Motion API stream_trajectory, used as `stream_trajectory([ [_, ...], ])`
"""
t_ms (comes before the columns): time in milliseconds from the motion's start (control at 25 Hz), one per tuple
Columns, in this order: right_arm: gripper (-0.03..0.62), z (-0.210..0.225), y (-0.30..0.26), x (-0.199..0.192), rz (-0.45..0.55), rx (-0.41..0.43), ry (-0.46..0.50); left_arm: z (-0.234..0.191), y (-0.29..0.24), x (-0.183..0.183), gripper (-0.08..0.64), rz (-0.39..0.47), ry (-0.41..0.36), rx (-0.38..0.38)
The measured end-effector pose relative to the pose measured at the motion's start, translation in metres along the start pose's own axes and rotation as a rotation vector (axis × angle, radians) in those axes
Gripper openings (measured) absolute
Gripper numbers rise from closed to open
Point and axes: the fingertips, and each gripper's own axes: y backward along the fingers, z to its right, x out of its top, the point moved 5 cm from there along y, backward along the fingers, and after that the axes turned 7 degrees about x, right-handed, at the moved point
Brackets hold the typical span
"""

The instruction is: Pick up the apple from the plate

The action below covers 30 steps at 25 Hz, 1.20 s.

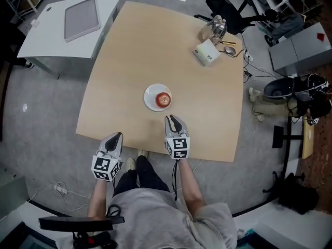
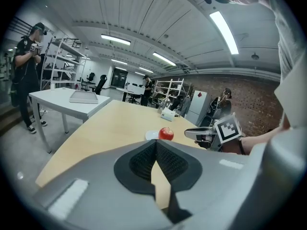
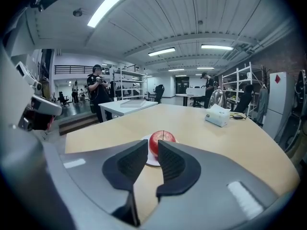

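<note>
A red apple sits on a small white plate in the near middle of the wooden table. My right gripper hovers just short of the plate and points at the apple. In the right gripper view its jaws stand a narrow slit apart with nothing between them, the apple and plate just beyond the tips. My left gripper hangs over the table's near edge, left of the plate, with its jaws shut and empty. The left gripper view shows the apple ahead and the right gripper beside it.
A white tissue box and a glass object stand at the table's far right corner. A white side table carrying a grey tray stands to the left. Chairs and shelves ring the room; a person stands beyond the side table.
</note>
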Motion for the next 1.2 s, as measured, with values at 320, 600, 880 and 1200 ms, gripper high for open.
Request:
stream_trajectory([
  [320,0.106,0.011,-0.023,-0.003,-0.025,0.02,0.003,-0.002,-0.007,0.0,0.02,-0.011,0.002,0.026],
  [600,0.143,0.02,-0.041,-0.005,-0.058,0.039,0.006,-0.001,-0.015,0.002,0.02,-0.014,0.009,0.034],
  [880,0.189,0.029,-0.058,-0.007,-0.08,0.052,0.005,-0.005,-0.023,0.004,0.02,-0.023,0.015,0.055],
  [1200,0.267,0.033,-0.071,-0.011,-0.098,0.074,-0.003,-0.006,-0.029,0.001,0.02,-0.037,0.024,0.068],
])
